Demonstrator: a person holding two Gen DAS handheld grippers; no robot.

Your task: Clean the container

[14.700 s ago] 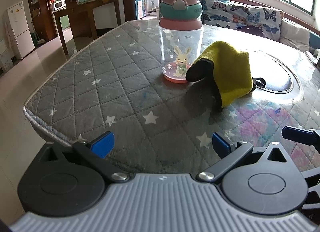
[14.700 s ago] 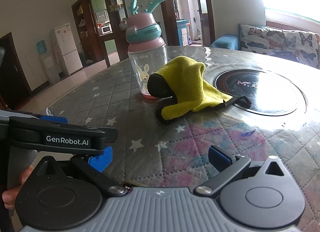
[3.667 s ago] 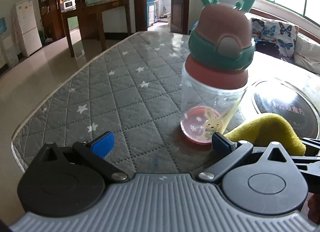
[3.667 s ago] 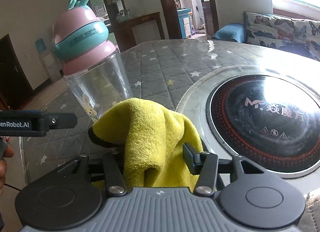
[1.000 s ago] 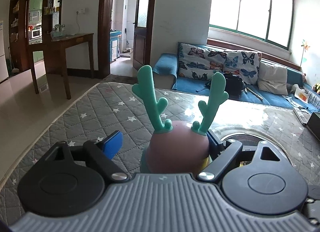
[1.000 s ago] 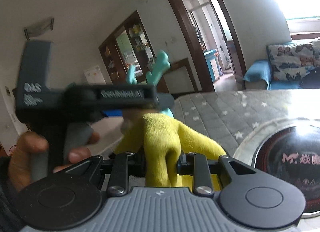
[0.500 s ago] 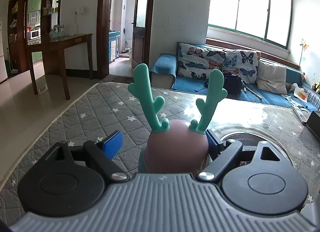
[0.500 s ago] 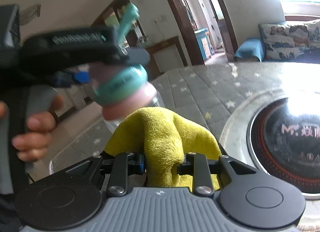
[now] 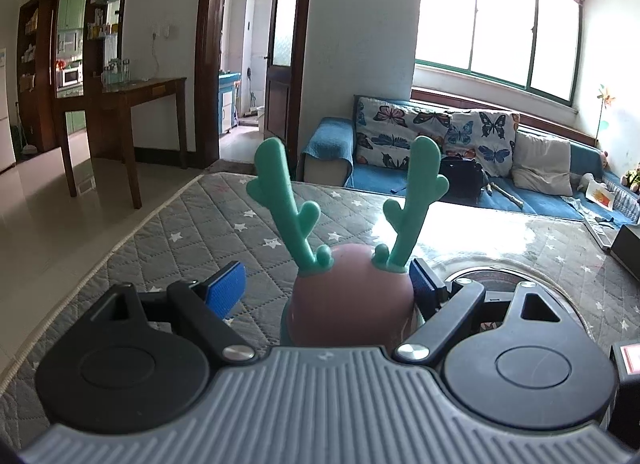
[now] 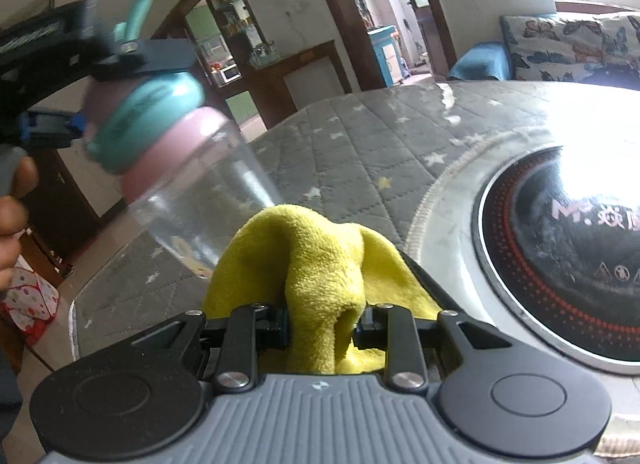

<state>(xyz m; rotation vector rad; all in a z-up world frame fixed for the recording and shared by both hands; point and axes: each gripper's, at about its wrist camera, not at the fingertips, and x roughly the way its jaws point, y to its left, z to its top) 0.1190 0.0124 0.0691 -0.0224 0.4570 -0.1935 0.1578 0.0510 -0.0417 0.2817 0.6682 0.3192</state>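
Held aloft in the left gripper (image 9: 326,284), clamped at the pink dome of the lid: the drinking bottle (image 10: 192,184), a clear cup under a pink and teal cap with green antlers (image 9: 412,200) rising just ahead of the blue pads (image 9: 224,288). Seemed gripped rather than merely framed, though the left pad stood a little apart from the dome in the left wrist view, so contact there could not be confirmed. Clamped shut in the right gripper (image 10: 320,328) on a bunched fold: the yellow cloth (image 10: 316,264), bulging forward past the fingertips.

Seen from the right gripper, lay up and to the left, long axis tilted, cap end high and away, clear body slanting down toward the cloth. Touched or nearly touched the cloth's crest with its lower wall; exact contact could not be told through the blur. Nearer the wiping surface: the right hand. Judged next: a short push forward and leftward to bring cloth onto the clear wall.

Looked empty inside, no liquid visible. Below both, well apart: the grey star-quilted table (image 10: 360,144) with its inset round black cooktop (image 10: 568,240).
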